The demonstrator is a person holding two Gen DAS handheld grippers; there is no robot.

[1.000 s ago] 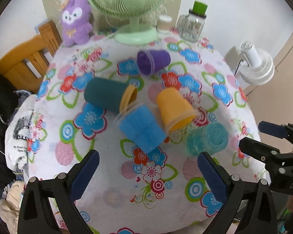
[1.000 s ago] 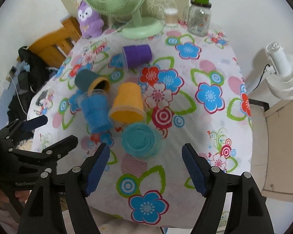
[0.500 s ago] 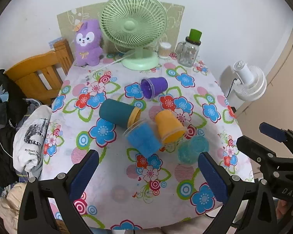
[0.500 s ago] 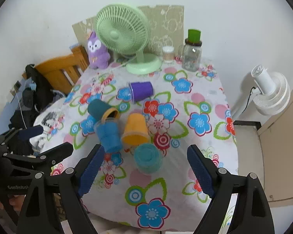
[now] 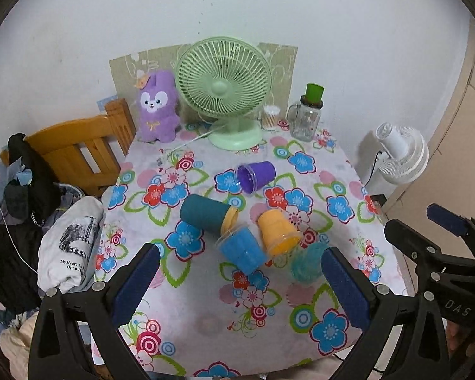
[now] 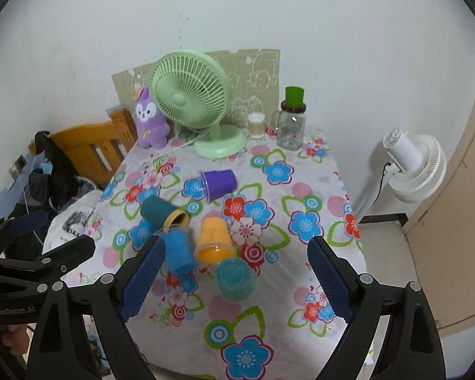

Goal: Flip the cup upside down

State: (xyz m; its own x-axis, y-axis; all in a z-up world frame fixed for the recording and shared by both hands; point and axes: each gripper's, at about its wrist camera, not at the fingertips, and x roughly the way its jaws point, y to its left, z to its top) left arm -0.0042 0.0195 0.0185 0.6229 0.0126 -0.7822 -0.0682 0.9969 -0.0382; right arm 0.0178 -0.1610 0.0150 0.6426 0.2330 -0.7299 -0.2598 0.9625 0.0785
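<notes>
Right tool (image 6: 234, 277): fingers spread wide, nothing between them, held above the near edge of the desk (image 6: 316, 190). Left tool (image 5: 237, 280): likewise spread and empty, beside its partner.

Directly ahead of the right tool, between its two fingers in its own view, the teal cup (image 6: 236, 278). It appears to sit with its flat base up; blur prevents certainty. In the left view it sits close to that tool's right finger, so the right tool looks nearer and better lined up.

Just beyond, a cluster on their sides, touching or nearly so: blue cup (image 6: 177, 251), base toward the tools, mouth pointing away; orange cup (image 6: 213, 242), mouth toward the tools; dark teal cup (image 6: 163, 212), mouth angled toward the blue one. Farther off and apart, purple cup (image 6: 218, 183), long axis crosswise, mouth left. All visible interiors empty.

Judgement: the orange cup is the closest lying candidate, its axis running roughly along the right tool's approach line.

Back of desk: green fan (image 6: 190, 95), glass jar (image 6: 291, 126), purple plush (image 6: 148, 120).
</notes>
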